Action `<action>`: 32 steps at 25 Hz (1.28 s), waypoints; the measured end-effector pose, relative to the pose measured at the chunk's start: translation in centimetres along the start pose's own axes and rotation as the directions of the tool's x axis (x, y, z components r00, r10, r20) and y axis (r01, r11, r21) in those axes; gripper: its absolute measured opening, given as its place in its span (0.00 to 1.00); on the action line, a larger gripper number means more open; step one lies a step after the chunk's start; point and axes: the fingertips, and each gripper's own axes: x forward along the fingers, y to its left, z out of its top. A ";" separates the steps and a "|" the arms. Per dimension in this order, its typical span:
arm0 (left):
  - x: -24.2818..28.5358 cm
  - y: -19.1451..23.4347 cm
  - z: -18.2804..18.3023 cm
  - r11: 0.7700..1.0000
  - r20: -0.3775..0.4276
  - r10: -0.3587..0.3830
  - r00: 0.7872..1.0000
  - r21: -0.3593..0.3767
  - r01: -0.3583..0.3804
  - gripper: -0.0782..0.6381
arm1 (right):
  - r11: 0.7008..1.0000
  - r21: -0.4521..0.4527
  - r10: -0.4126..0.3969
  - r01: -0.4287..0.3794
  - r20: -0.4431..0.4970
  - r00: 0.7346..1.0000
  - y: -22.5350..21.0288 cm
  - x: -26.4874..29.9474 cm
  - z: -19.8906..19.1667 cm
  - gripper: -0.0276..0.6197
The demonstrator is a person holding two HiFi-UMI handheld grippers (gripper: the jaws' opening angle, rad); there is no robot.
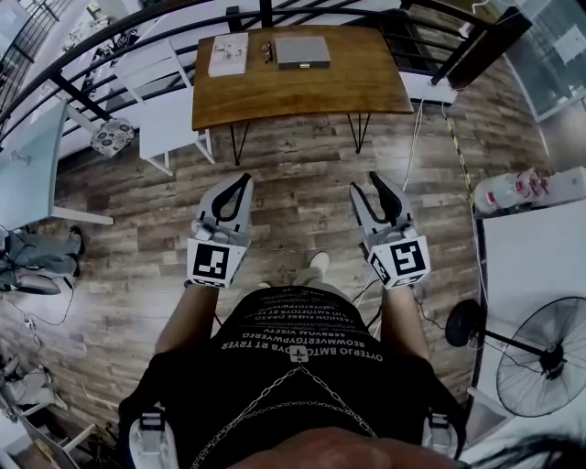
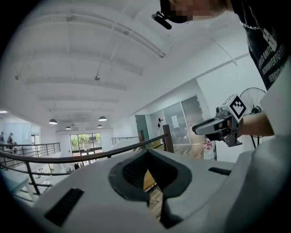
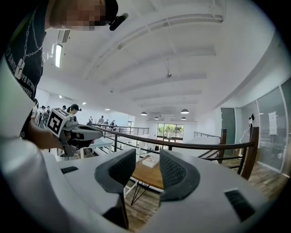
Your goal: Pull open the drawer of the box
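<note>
A flat grey box (image 1: 302, 51) lies on the wooden table (image 1: 366, 87) ahead, with a white flat box (image 1: 228, 53) to its left and a small dark item between them. No drawer can be made out at this distance. Both grippers are held level in front of the person, well short of the table. My left gripper (image 1: 244, 180) (image 2: 146, 154) has its tips touching, with nothing between them. My right gripper (image 1: 369, 183) (image 3: 148, 154) stands open and empty; the table (image 3: 148, 175) and the white box (image 3: 151, 160) show through its gap.
A black railing (image 1: 165, 23) runs behind the table. White desks and a chair (image 1: 165, 101) stand at the left. A white table (image 1: 531, 256) and a floor fan (image 1: 549, 357) are at the right. Wood floor (image 1: 302, 174) lies between the person and the table.
</note>
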 end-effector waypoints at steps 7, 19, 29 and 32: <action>2.0 -0.1 -0.1 1.000 -0.010 0.015 1.000 -0.013 -0.015 0.12 | 1.000 -0.005 0.025 -0.025 -0.003 1.000 -2.2 1.4 0.0 0.26; 5.5 -0.7 0.6 0.997 -0.022 0.064 0.998 -0.039 -0.065 0.12 | 0.996 0.004 0.094 -0.094 0.000 0.996 -5.4 2.8 -0.5 0.26; 10.9 -3.2 1.6 0.994 -0.035 0.104 0.994 -0.036 -0.105 0.12 | 0.990 0.003 0.141 -0.141 0.022 0.990 -11.8 3.4 -0.6 0.26; 12.1 -3.9 1.2 0.993 -0.055 0.117 0.992 -0.027 -0.119 0.12 | 0.987 0.012 0.157 -0.158 0.020 0.987 -13.2 3.6 -1.3 0.26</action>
